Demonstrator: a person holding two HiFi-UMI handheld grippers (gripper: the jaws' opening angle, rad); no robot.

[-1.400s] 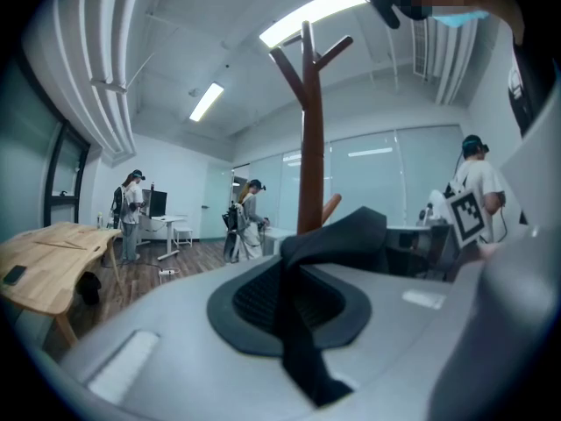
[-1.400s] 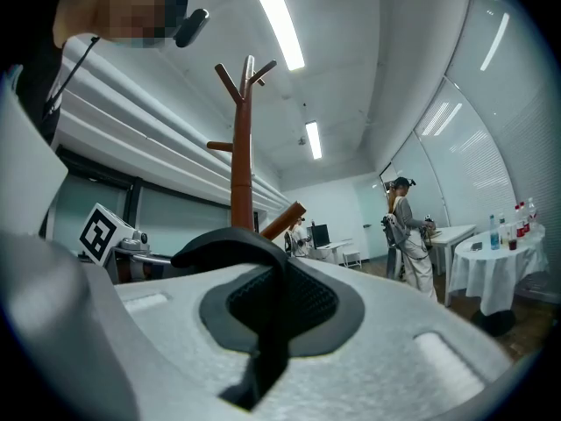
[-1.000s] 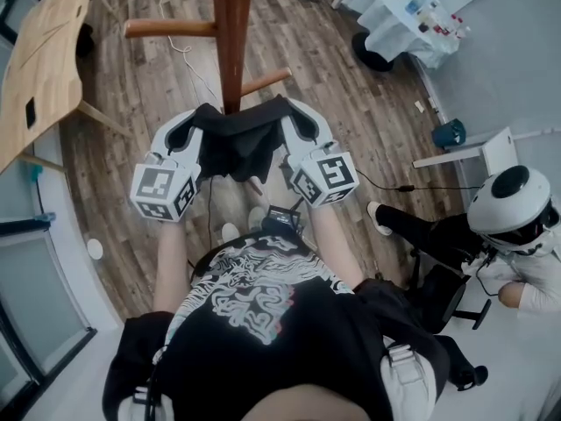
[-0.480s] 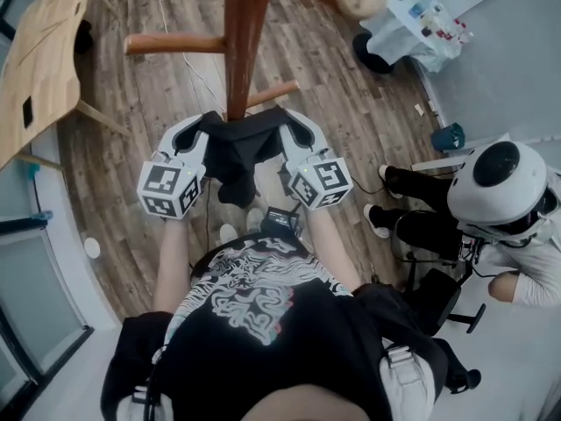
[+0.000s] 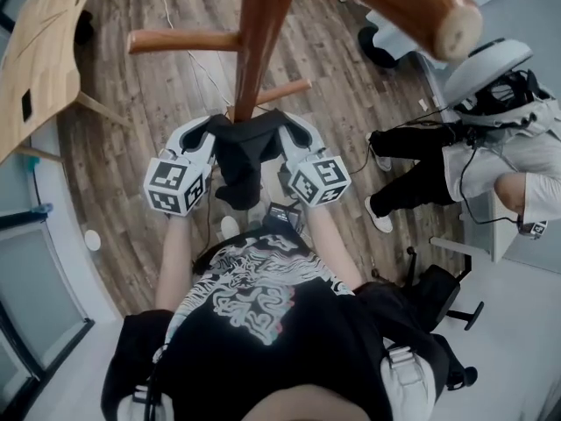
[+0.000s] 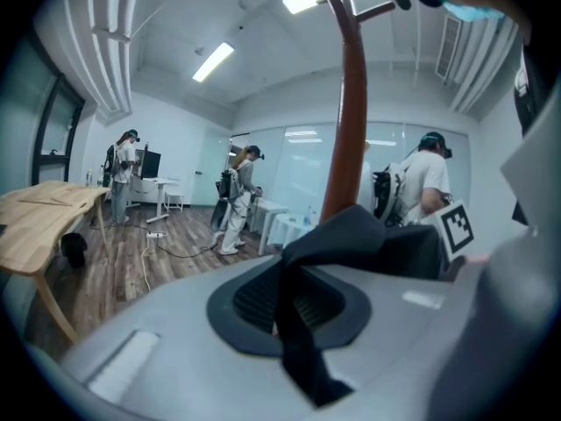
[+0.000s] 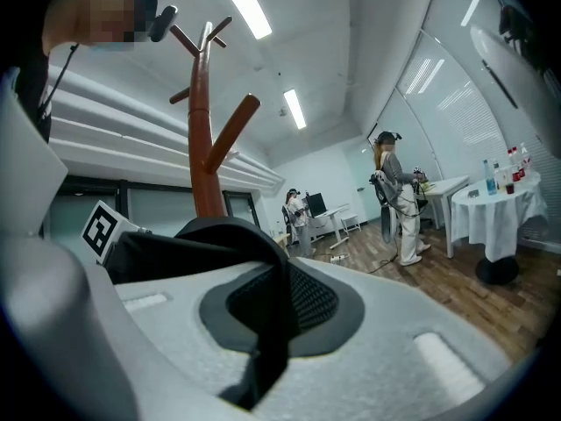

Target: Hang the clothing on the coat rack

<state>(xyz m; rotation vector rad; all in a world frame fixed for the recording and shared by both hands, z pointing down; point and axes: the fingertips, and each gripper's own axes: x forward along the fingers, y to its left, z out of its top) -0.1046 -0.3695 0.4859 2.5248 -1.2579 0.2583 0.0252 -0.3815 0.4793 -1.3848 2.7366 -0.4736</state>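
Two grippers (image 5: 213,133) (image 5: 286,129) on black clothing (image 5: 238,154)

Bright, even light from ceiling strip lights (image 7: 241,3); fisheye-warped, dark-vignetted edges, blurry foreground.

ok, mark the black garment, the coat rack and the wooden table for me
black garment (image 5: 241,152), head view, middle of the hanging fabric.
coat rack (image 5: 257,42), head view, its upright trunk.
wooden table (image 5: 39,51), head view, bare tabletop.
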